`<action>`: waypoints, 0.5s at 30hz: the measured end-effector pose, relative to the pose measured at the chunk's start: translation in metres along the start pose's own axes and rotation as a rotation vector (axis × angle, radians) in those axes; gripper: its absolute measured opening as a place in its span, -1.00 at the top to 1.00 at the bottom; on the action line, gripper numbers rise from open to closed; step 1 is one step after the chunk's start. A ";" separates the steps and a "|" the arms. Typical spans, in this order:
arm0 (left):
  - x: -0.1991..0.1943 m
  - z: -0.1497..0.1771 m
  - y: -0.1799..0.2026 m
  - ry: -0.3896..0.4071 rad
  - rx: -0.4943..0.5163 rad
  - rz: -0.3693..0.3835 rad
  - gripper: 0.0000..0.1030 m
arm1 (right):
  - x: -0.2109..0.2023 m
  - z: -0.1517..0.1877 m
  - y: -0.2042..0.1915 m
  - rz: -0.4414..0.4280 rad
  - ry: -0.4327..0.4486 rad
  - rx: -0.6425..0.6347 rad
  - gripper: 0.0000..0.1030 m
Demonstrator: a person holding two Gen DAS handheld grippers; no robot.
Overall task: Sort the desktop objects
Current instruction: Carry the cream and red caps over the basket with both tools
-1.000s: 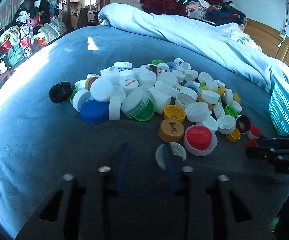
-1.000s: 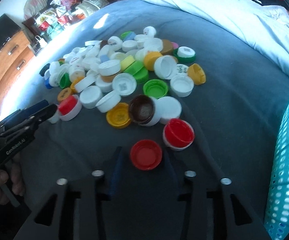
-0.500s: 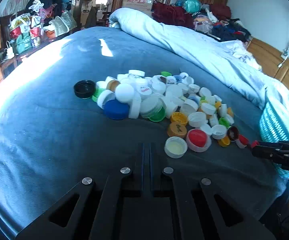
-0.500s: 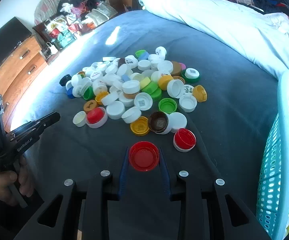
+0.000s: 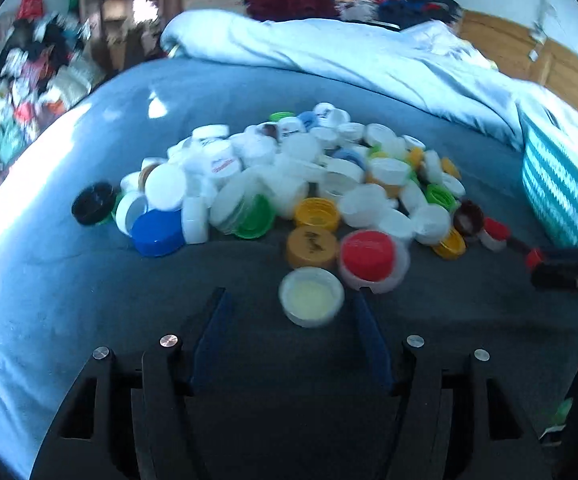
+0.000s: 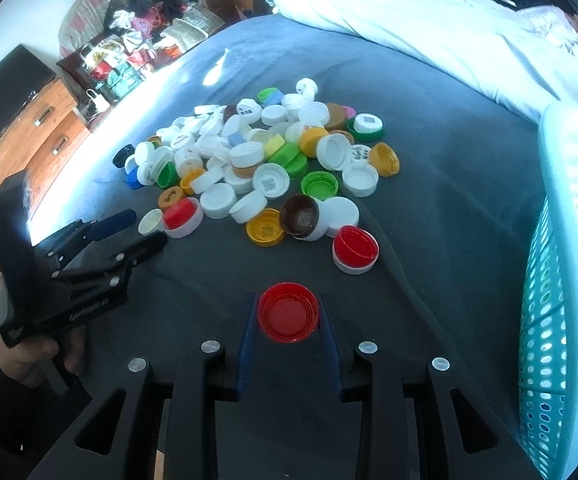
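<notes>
A pile of plastic bottle caps [image 5: 289, 176] in white, yellow, green, red and blue lies on the dark blue bedspread [image 5: 69, 280]; it also shows in the right wrist view [image 6: 257, 160]. My left gripper [image 5: 289, 304] is open, its fingers on either side of a white cap with a cream inside [image 5: 311, 295] at the pile's near edge. My right gripper [image 6: 288, 312] is shut on a red cap [image 6: 288, 311], held open side up above the bedspread. The left gripper also shows at the left of the right wrist view [image 6: 129, 232].
A teal perforated basket [image 6: 561, 280] stands at the right of the bed, with caps inside it. A light blue duvet [image 5: 349, 56] lies bunched at the far side. A wooden dresser [image 6: 29, 120] and bags stand left of the bed.
My left gripper shut and pulled back, then opened and moved in around the cream-inside white cap. My right gripper closed on the red cap and lifted it back from the pile.
</notes>
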State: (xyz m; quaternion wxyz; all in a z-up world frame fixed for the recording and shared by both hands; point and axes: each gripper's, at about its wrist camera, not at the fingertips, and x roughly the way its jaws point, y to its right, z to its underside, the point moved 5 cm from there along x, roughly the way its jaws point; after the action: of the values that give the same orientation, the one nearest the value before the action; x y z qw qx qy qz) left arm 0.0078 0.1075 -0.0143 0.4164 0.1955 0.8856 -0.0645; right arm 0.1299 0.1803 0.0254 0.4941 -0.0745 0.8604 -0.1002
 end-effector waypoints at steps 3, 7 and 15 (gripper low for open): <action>0.003 -0.003 -0.008 -0.008 -0.033 -0.002 -0.11 | 0.003 0.001 -0.001 -0.007 -0.005 -0.004 0.36; 0.005 -0.003 -0.009 -0.017 -0.029 -0.011 0.17 | 0.007 0.002 -0.001 -0.018 -0.011 0.005 0.36; -0.020 0.004 -0.011 0.013 -0.104 -0.010 0.51 | -0.017 -0.007 -0.019 -0.024 0.041 -0.073 0.37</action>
State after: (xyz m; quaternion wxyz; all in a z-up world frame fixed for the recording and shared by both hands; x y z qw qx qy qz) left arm 0.0181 0.0905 -0.0026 0.4198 0.1698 0.8914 -0.0192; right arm 0.1328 0.1661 0.0477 0.4721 -0.1008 0.8724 -0.0760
